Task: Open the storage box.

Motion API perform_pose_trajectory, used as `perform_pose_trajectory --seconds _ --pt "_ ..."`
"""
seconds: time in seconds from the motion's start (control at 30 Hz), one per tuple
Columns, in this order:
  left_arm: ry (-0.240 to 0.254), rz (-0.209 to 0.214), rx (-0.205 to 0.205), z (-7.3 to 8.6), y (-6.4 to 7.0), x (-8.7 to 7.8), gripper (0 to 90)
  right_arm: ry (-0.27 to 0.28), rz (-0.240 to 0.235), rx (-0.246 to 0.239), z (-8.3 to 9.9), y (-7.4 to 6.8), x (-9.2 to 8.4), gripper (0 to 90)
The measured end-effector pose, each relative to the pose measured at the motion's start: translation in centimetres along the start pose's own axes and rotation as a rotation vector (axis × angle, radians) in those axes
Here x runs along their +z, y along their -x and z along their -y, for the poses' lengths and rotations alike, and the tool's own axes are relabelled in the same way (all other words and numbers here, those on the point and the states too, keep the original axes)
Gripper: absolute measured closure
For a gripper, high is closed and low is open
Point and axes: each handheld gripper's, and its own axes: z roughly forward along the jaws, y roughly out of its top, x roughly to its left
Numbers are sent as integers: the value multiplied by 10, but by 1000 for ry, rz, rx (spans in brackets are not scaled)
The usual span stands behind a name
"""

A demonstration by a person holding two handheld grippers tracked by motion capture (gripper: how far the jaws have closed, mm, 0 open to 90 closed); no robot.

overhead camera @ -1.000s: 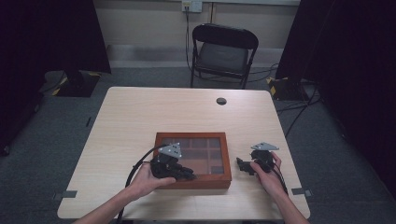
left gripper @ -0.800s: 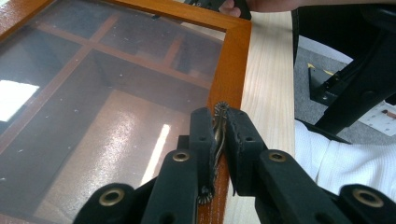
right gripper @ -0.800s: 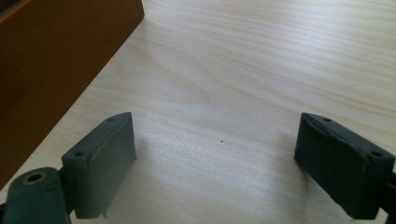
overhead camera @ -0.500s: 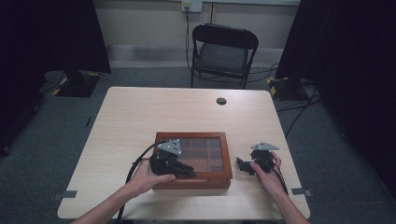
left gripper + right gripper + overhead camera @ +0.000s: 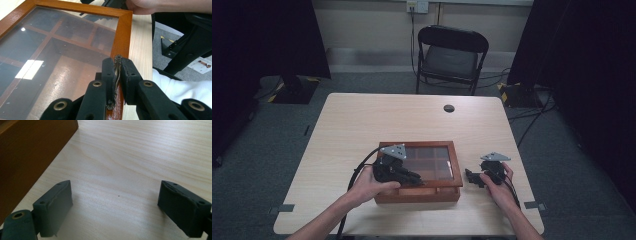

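Note:
A wooden box (image 5: 417, 146) with a glass lid (image 5: 432, 162) sits near the table's front edge. Dark compartments show through the glass (image 5: 50, 50). My left gripper (image 5: 414, 176) reaches over the front of the lid from the left. In the left gripper view it (image 5: 117, 65) is shut on a small brass latch (image 5: 110, 105) on the lid's wooden frame (image 5: 123, 32). My right gripper (image 5: 472, 177) rests on the table just right of the box, jaws pointing at it. In its own view it (image 5: 115, 205) is open over bare wood, with the box wall (image 5: 25, 152) at the left.
The light wooden table (image 5: 387, 120) has a small black round cap (image 5: 449, 108) near its far edge. A black folding chair (image 5: 452, 55) stands behind it. Cables trail on the floor at right. A white sleeve (image 5: 187, 87) lies beside the box.
The left gripper has edged slightly away from the person while still holding the latch. The right gripper has not moved.

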Motion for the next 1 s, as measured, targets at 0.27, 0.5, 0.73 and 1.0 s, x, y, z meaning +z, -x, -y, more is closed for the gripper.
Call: perform_pose_trajectory --seconds 0.27,0.5,0.73,1.0 --pt "2 11 -12 -6 -2 -3 821 0 0 0 0 0 0 113" --pt "7 11 -11 -15 -3 -10 820 1 0 -3 0 0 0 112" --pt "-4 8 -15 -20 -4 -13 820 0 0 0 0 0 0 112" --pt "-6 -3 -13 -22 -3 -15 820 1 0 -3 0 0 0 112"
